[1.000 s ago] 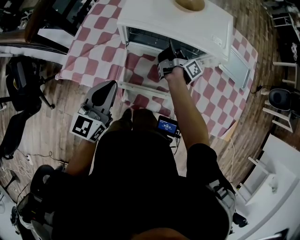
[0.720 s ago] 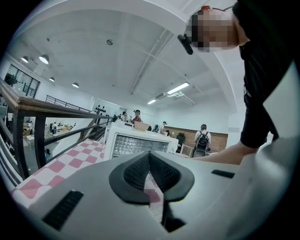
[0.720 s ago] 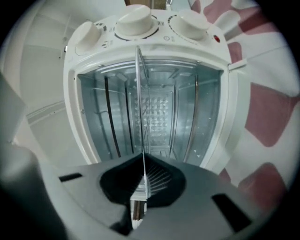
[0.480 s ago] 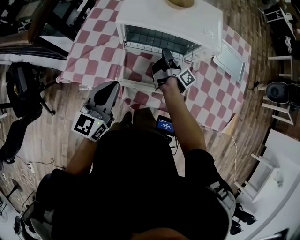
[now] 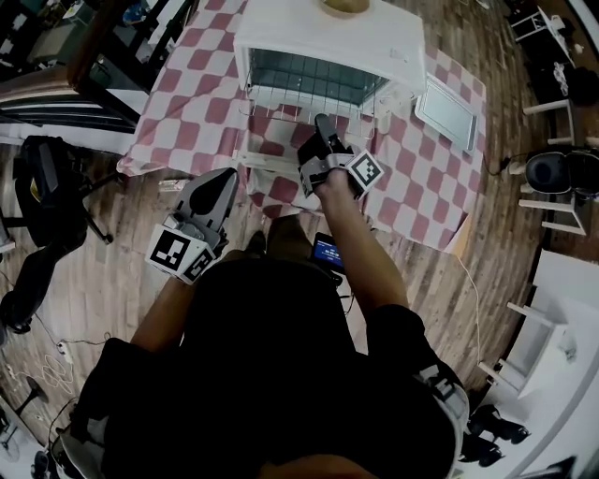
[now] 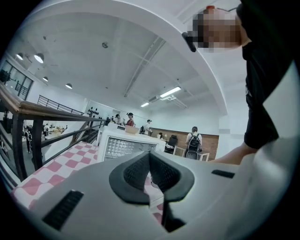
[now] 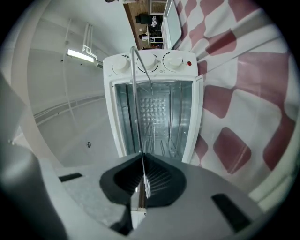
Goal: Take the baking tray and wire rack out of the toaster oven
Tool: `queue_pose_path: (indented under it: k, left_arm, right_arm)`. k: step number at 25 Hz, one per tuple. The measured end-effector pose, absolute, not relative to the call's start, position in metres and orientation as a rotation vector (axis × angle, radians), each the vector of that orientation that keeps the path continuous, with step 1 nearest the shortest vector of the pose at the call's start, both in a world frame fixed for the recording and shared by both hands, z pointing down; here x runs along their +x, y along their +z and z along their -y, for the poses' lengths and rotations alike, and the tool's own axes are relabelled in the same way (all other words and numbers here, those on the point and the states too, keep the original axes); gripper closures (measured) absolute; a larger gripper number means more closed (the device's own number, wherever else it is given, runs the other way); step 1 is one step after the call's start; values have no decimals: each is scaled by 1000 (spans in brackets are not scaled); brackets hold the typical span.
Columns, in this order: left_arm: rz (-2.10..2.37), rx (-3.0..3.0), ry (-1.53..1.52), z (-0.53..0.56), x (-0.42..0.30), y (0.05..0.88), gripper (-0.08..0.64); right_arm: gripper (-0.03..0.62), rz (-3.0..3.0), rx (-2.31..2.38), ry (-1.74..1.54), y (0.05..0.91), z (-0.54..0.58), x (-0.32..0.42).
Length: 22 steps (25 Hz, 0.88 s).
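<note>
The white toaster oven [image 5: 328, 42] stands on the checked tablecloth [image 5: 192, 89] with its door [image 5: 267, 161] folded down. The wire rack [image 5: 309, 96] sticks partly out of its mouth. My right gripper [image 5: 321, 123] is shut on the rack's front edge. In the right gripper view the rack [image 7: 136, 93] shows edge-on as a thin wire running from the right gripper [image 7: 143, 176] into the oven [image 7: 154, 122]. The baking tray [image 5: 451, 112] lies on the cloth to the oven's right. My left gripper [image 5: 213, 192] hovers at the table's near edge, shut and empty; in its own view the left gripper [image 6: 150, 171] faces the oven [image 6: 126, 143].
A tan bowl-like object [image 5: 346, 6] sits on the oven's top. A black chair [image 5: 47, 187] stands on the wooden floor at the left, and a dark railing [image 5: 84, 47] runs past the table's far left. White furniture [image 5: 552, 318] fills the right side.
My right gripper has drawn back towards me with the wire rack, which now reaches farther out of the oven. The left gripper has shifted slightly along the table's edge.
</note>
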<state>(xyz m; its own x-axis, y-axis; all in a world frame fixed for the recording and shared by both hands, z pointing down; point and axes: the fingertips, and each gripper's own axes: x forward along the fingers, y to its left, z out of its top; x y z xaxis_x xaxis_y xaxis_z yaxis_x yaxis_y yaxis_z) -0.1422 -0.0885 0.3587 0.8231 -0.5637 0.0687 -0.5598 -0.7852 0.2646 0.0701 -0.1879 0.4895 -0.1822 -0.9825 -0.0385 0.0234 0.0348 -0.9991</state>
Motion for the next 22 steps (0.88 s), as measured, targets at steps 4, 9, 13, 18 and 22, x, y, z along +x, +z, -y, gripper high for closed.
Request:
queue_pose_path:
  k: [4,9,13,18,22]
  left_arm:
    - [828,2754,-38,73,-145,355,566]
    - [827,2762,-45,57,-158,354,566]
    - [845,2784,-48,50,-173,353,566]
    - [876,2809,-82,53,-187,344,566]
    - [863,2835,-94,55,-185,337,566]
  right_arm:
    - [589,-1343,-1066,-1318,484,166,62]
    - [589,-1383,-1054,-1304,474,133,46]
    - [588,-1397,-1039,-1303,460,100,36]
    - [588,-1408,-1005,-1254,435,61,35]
    - [588,-1407,-1000,-1196,415,27,45]
